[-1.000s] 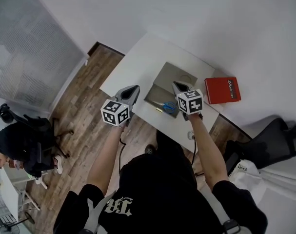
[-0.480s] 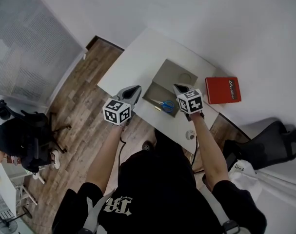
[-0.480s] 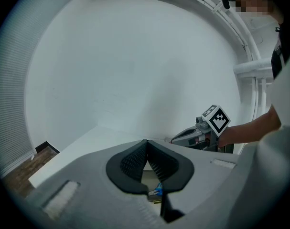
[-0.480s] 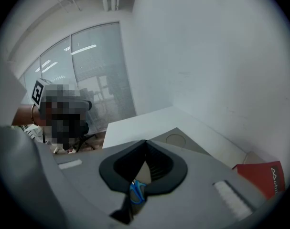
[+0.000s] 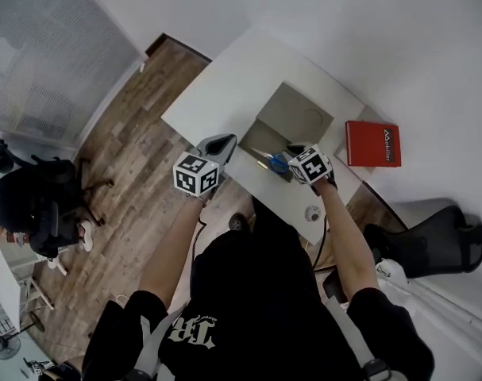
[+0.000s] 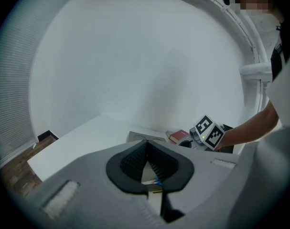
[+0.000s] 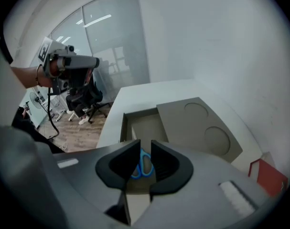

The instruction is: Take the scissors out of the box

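The blue-handled scissors [image 5: 277,163] lie at the near end of the open grey-brown box [image 5: 264,137] on the white table [image 5: 225,86]. The box's lid [image 5: 298,116] lies pushed back over its far part. My right gripper [image 5: 291,152] hangs just above the scissors and points steeply down. Its jaws are opening, and the blue handles [image 7: 144,165] show below the gap, untouched by the pads. My left gripper [image 5: 218,144] is shut and empty over the table's near edge, left of the box. In the left gripper view its pads [image 6: 135,159] meet at the tip.
A red box [image 5: 372,143] lies on the table right of the lid. A small round white object [image 5: 312,213] sits at the table's near corner. A black office chair [image 5: 439,240] stands at the right. At the far left a person [image 5: 30,213] sits on the wood floor side.
Both grippers have come down. The right one dropped more, tipped downward and now sits over the scissors' end of the box. The left one sank a little beside the table edge.
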The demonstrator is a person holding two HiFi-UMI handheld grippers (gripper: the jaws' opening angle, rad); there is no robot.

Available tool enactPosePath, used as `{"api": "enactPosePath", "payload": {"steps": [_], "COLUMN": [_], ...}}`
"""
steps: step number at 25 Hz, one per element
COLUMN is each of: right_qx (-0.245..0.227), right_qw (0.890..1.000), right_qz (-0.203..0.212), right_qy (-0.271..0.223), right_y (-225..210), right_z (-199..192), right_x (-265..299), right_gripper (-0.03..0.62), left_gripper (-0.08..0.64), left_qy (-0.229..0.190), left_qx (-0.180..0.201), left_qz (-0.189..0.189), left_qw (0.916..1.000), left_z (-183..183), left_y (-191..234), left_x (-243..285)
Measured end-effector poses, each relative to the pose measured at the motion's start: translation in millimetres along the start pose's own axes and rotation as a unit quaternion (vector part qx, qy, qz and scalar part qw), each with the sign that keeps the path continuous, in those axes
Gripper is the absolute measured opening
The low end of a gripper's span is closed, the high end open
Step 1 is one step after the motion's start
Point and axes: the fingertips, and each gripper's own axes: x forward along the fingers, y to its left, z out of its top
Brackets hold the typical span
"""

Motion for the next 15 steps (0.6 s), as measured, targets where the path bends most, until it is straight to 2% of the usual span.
{"api": "enactPosePath", "payload": {"steps": [9, 15], "right_qx": [-0.062, -0.066], "right_qw": [0.992, 0.983], "right_qz": [0.034, 0.050], "right_qy": [0.106, 0.161], "right_y": [16, 26], "right_z": [-48, -67], "right_x": [43, 60], "right_gripper": [0.098, 0.117], "left_gripper": [0.002, 0.002], "left_qy": [0.011, 0.009], "left_qx": [-0.016, -0.025], "left_qz": [0.008, 0.016], "left_qw": [0.9998, 0.9995], "left_z": [-20, -21], "left_y": [8, 17], "left_x": [-3, -5]}}
